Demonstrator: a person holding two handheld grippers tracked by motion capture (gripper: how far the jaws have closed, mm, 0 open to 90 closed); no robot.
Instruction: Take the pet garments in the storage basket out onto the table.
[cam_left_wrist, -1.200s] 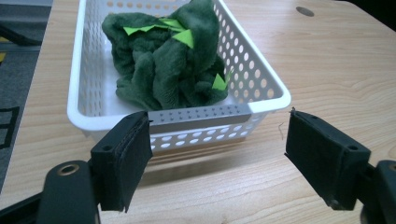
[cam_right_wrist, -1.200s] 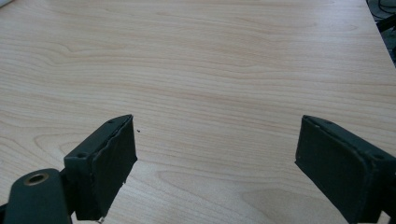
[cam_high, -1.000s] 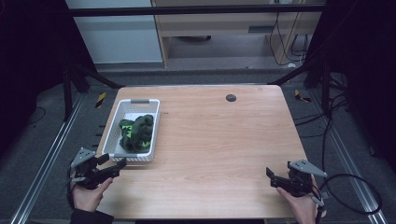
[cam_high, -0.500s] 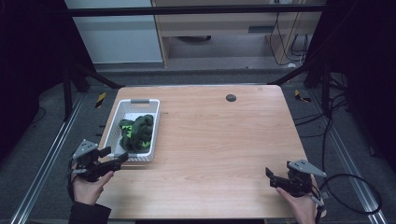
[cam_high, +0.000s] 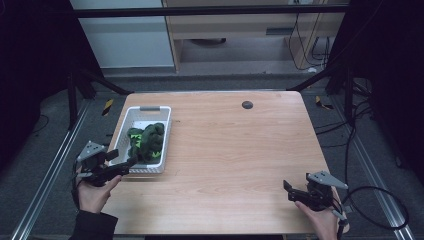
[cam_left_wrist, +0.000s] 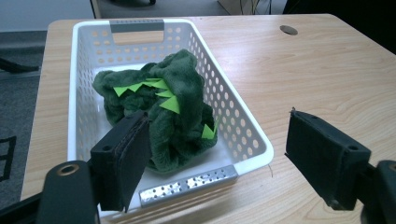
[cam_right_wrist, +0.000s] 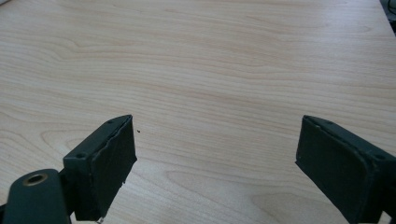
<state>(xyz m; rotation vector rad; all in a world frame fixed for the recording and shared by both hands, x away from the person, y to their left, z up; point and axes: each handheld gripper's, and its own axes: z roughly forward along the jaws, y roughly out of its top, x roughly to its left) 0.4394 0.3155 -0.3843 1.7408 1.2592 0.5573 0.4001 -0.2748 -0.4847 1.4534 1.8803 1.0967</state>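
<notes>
A white perforated basket (cam_high: 150, 108) stands on the left part of the wooden table (cam_high: 240, 150). In it lies a crumpled dark green plush toy (cam_high: 146, 141) with bright green spikes. My left gripper (cam_high: 122, 159) is open and level with the basket's near end, pointing into it. In the left gripper view, the left jaw is over the basket (cam_left_wrist: 236, 121) and the right jaw over the table beside it. The plush toy (cam_left_wrist: 180, 88) lies apart from both jaws of the gripper (cam_left_wrist: 217, 126). My right gripper (cam_high: 290, 191) is open over bare wood at the near right, empty (cam_right_wrist: 217, 128).
A dark round hole (cam_high: 247, 104) sits in the tabletop near the far edge (cam_left_wrist: 288, 30). Wood stretches between the basket and the right gripper. Metal rails (cam_high: 45, 190) run along the floor on both sides, and a cable (cam_high: 380, 200) trails from the right gripper.
My left gripper has moved forward and right, from the table's near-left corner up to the basket's near end. The right gripper has not moved.
</notes>
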